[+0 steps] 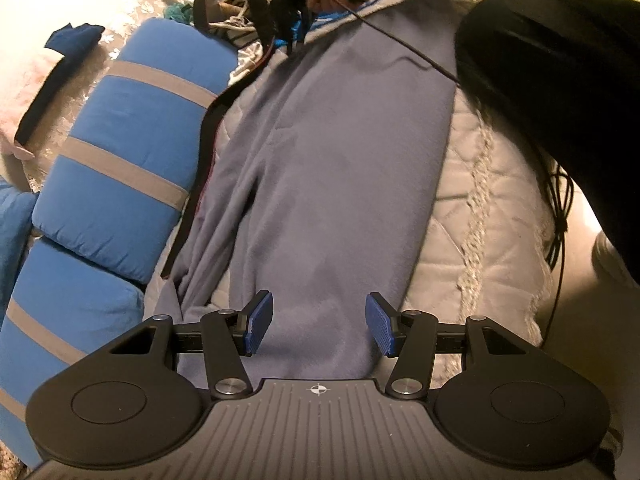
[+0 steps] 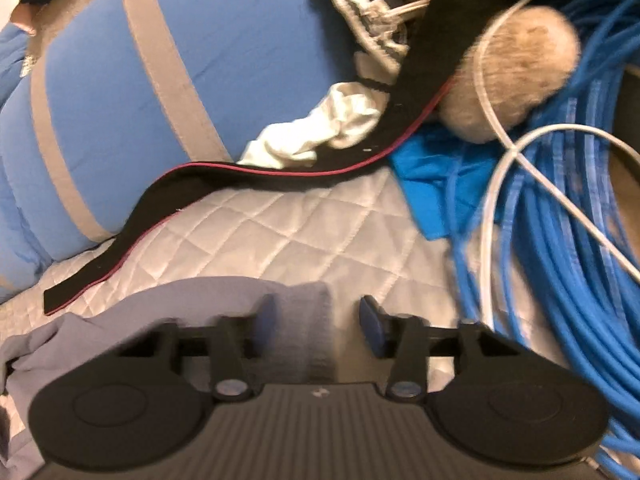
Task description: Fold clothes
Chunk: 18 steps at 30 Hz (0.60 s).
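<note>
A grey-blue fleece garment (image 1: 332,168) lies stretched lengthwise on the quilted bed cover (image 1: 472,184). My left gripper (image 1: 318,324) is open just above its near end, blue pads either side of the cloth, holding nothing. My right gripper (image 1: 288,20) shows at the far end of the garment in the left wrist view. In the right wrist view, blurred by motion, the right gripper (image 2: 318,322) is open over the garment's far edge (image 2: 224,304), with a fold of cloth between the fingers but not clamped.
Blue pillows with grey stripes (image 1: 120,152) lie along the left. A black strap with red piping (image 2: 248,184) crosses the quilt (image 2: 280,232). A coil of blue cable (image 2: 560,208), a white cable, a tan plush toy (image 2: 516,68) and a white rag (image 2: 320,132) crowd the far end.
</note>
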Motion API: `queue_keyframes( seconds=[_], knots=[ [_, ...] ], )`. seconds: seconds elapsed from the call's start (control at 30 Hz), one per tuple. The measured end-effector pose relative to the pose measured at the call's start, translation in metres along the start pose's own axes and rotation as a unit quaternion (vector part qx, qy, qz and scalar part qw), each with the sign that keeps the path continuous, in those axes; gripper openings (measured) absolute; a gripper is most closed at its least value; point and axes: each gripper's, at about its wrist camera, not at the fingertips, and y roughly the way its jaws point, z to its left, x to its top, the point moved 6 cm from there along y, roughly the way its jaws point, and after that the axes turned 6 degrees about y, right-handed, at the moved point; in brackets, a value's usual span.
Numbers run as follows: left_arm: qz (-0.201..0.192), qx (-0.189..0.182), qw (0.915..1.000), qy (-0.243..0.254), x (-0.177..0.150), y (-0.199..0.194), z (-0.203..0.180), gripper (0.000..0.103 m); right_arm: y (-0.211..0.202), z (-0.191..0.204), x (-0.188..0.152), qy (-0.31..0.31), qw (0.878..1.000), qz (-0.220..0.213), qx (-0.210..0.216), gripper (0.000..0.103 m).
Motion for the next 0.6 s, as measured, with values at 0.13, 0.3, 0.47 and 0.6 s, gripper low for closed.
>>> queue_keyframes(
  seconds=[0.13,0.3,0.47,0.6],
  knots=[
    [-0.007,0.005,0.9999,-0.005,0.005,0.0,0.007,0.05,-0.001,0.007,0.015,-0.014,0.999,-0.037,0.012,0.003],
    [-0.013,0.01,0.9998,-0.01,0.011,0.002,0.013,0.05,-0.002,0.017,0.036,-0.028,0.996,-0.083,0.028,0.002],
    [-0.009,0.01,0.9998,-0.016,0.012,0.002,0.013,0.05,0.007,0.019,0.035,-0.028,0.998,-0.061,0.004,0.018],
    [-0.009,0.012,0.9997,-0.018,0.01,-0.001,0.013,0.05,-0.009,0.015,0.027,-0.029,0.999,-0.041,-0.002,0.061]
  ],
)
